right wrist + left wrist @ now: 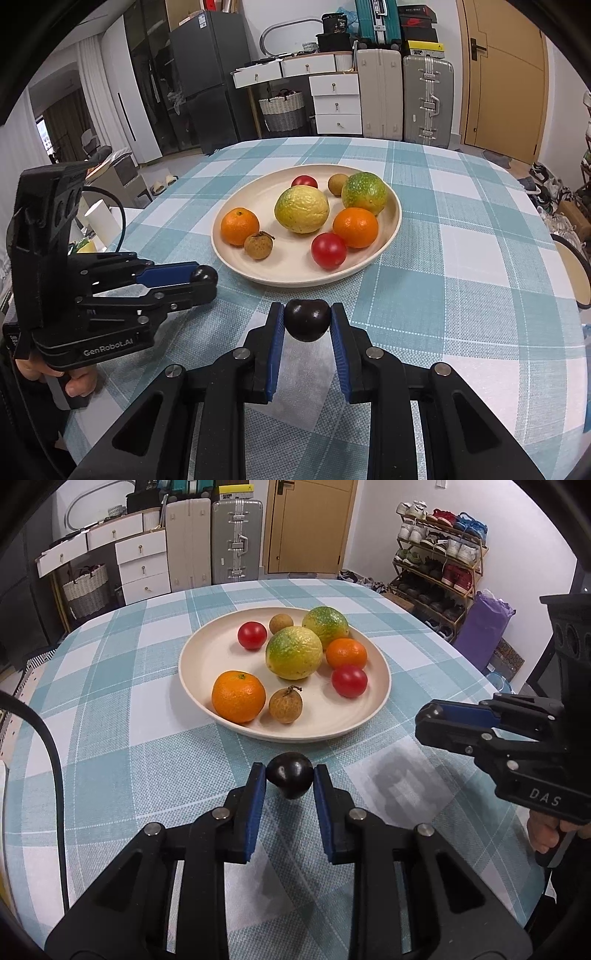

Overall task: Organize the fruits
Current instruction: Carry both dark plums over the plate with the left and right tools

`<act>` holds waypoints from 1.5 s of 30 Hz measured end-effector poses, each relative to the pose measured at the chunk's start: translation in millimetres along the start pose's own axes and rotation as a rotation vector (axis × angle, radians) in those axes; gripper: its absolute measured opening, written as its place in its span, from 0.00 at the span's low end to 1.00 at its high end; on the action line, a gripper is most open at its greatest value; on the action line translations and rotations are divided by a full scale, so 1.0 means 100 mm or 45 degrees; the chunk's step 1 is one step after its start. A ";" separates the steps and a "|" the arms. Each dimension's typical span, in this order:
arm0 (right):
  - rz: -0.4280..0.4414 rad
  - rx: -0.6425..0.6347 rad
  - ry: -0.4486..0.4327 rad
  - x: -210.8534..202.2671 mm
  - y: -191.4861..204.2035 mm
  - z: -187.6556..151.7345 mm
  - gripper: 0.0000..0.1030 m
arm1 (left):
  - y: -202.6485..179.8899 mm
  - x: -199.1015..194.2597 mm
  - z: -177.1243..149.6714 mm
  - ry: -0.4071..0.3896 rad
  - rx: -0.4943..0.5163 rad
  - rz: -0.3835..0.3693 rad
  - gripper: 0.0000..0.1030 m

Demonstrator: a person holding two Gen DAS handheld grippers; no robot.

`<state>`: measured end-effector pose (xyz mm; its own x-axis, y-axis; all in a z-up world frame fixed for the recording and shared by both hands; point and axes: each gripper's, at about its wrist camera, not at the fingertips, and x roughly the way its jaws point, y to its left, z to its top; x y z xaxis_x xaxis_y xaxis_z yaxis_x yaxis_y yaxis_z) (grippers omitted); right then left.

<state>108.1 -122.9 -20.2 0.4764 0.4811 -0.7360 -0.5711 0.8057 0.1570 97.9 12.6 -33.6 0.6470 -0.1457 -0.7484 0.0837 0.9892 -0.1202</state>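
A cream plate (195,653) (391,225) on the checked tablecloth holds two oranges, two red tomatoes, two green-yellow citrus fruits and two brown longans. My left gripper (290,775) is shut on a dark plum (290,779), held above the cloth just in front of the plate. In the right wrist view the left gripper (207,280) shows at the left with its plum (205,275). My right gripper (307,317) is shut on a second dark plum (307,319), also in front of the plate. It shows at the right of the left wrist view (428,716).
The round table (480,258) has a teal and white checked cloth. Beyond it stand white drawers (334,99), suitcases (426,103), a wooden door and a shoe rack (439,554). A black cable (55,760) runs along the left.
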 end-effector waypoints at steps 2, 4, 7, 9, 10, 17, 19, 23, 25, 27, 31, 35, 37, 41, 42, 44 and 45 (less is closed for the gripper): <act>0.000 -0.001 -0.006 -0.01 0.01 0.00 0.25 | 0.01 -0.06 -0.01 -0.014 -0.005 0.001 0.23; 0.002 -0.002 -0.016 -0.03 0.02 0.01 0.25 | 0.02 -0.12 -0.02 -0.031 -0.007 0.002 0.23; 0.003 -0.002 -0.029 -0.05 0.03 0.03 0.25 | 0.03 -0.22 -0.01 -0.056 -0.011 0.005 0.23; 0.003 -0.005 -0.039 -0.07 0.04 0.05 0.25 | 0.04 -0.28 0.01 -0.075 -0.013 0.006 0.23; 0.004 -0.006 -0.044 -0.08 0.05 0.06 0.25 | 0.04 -0.31 0.02 -0.087 -0.013 0.007 0.23; 0.008 -0.004 -0.073 -0.13 0.04 0.11 0.25 | 0.04 -0.45 0.11 -0.146 -0.011 0.016 0.23; 0.008 -0.005 -0.076 -0.13 0.04 0.12 0.25 | 0.05 -0.47 0.13 -0.155 -0.016 0.012 0.23; 0.010 -0.005 -0.080 -0.12 0.04 0.13 0.25 | 0.04 -0.47 0.19 -0.171 -0.012 0.012 0.23; 0.014 0.000 -0.079 -0.10 0.03 0.14 0.25 | 0.03 -0.45 0.21 -0.172 -0.013 0.009 0.23; 0.014 0.001 -0.080 -0.10 0.02 0.15 0.25 | 0.02 -0.43 0.23 -0.177 -0.014 0.005 0.23; 0.018 0.004 -0.081 -0.07 0.01 0.17 0.25 | 0.01 -0.40 0.26 -0.178 -0.013 0.002 0.23; 0.023 0.002 -0.079 -0.02 0.00 0.21 0.25 | 0.01 -0.38 0.29 -0.181 -0.017 0.003 0.23; 0.026 0.002 -0.075 0.01 0.00 0.23 0.25 | 0.02 -0.36 0.32 -0.179 -0.022 0.004 0.23; 0.037 0.002 -0.068 0.08 0.01 0.26 0.25 | 0.07 -0.30 0.40 -0.181 -0.028 0.010 0.23; 0.039 0.003 -0.067 0.10 0.02 0.27 0.25 | 0.09 -0.28 0.42 -0.180 -0.031 0.013 0.23; 0.045 0.005 -0.064 0.14 0.02 0.28 0.25 | 0.11 -0.24 0.46 -0.179 -0.032 0.020 0.23; 0.047 0.008 -0.063 0.16 0.02 0.29 0.25 | 0.13 -0.22 0.48 -0.180 -0.034 0.022 0.23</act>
<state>134.1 -103.0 -12.2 0.4874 0.5272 -0.6961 -0.5850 0.7890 0.1878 121.5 29.7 12.5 0.7487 -0.1235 -0.6513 0.0531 0.9905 -0.1268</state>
